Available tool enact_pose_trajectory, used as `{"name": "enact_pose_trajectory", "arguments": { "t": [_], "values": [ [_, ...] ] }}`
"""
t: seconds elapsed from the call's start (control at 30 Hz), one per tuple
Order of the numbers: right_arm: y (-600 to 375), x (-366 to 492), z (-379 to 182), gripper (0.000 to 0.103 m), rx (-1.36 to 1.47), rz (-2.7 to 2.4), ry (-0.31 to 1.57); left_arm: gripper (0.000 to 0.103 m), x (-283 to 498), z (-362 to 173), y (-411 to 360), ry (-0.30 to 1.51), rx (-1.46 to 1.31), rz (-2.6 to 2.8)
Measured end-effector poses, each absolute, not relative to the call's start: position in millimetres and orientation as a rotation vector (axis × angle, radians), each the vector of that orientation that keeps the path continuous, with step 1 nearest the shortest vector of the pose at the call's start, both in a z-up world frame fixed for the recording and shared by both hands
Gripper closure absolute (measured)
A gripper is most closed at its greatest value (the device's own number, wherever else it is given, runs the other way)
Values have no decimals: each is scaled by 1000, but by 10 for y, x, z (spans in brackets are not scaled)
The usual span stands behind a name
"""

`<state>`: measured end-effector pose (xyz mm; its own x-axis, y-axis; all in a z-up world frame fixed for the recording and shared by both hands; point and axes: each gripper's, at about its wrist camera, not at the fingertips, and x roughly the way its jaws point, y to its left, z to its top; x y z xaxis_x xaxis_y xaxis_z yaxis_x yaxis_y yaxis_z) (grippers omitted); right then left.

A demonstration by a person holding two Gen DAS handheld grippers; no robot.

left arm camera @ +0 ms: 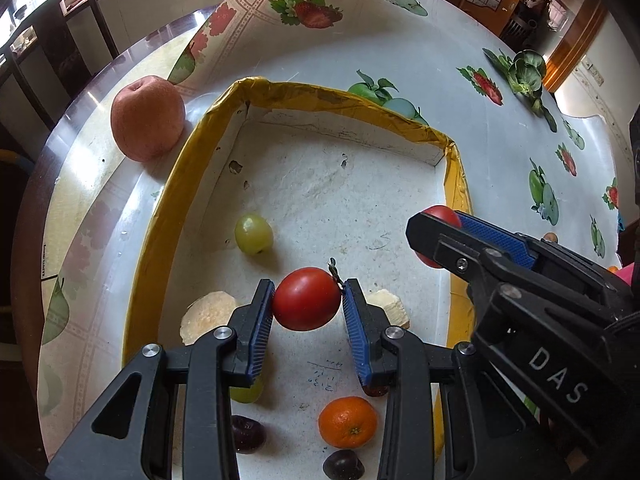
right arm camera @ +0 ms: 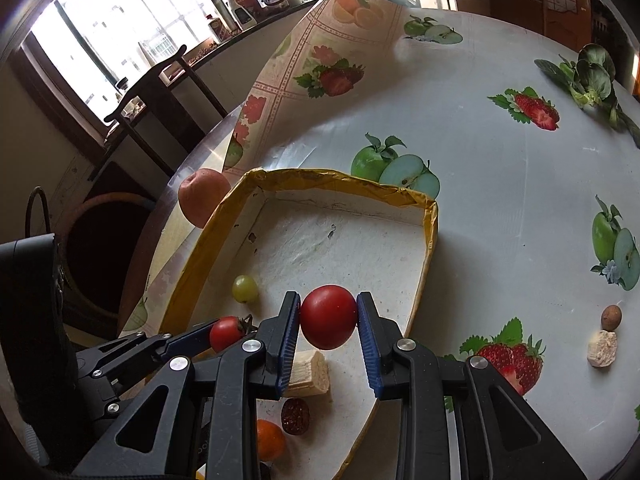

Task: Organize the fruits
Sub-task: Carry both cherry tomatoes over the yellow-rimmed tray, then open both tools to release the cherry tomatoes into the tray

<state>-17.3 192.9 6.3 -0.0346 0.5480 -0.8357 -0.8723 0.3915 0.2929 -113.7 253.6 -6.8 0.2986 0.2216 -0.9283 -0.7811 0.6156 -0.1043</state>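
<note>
A white tray with a yellow rim (left arm camera: 168, 208) lies on the fruit-print tablecloth. Over its near half my left gripper (left arm camera: 308, 286) is shut on a red cherry tomato with a stem (left arm camera: 306, 308). At the tray's right side my right gripper (left arm camera: 440, 220) is shut on a second red tomato (right arm camera: 329, 318); its pads (right arm camera: 366, 320) press both sides. The right wrist view shows the left gripper (right arm camera: 224, 336) at the lower left. On the tray floor lie a green grape (left arm camera: 253, 234), a mandarin (left arm camera: 347, 422), dark fruits (left arm camera: 248, 434) and pale slices (left arm camera: 206, 314).
A peach-coloured fruit (left arm camera: 148, 118) rests outside the tray's far left corner. A leafy green vegetable (left arm camera: 524, 72) lies at the far right. A brown nut (right arm camera: 611, 317) and a pale chunk (right arm camera: 602, 348) sit right of the tray. The tablecloth's far edge (right arm camera: 320, 60) curls up.
</note>
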Motion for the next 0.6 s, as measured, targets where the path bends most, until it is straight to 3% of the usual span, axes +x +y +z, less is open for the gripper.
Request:
{"name": "enact_pose_trajectory", "arguments": {
  "t": [0.6],
  "values": [
    [2089, -159, -227, 72, -451, 1188, 1136, 68, -1096, -266, 2573, 1143, -628, 757]
  ]
}}
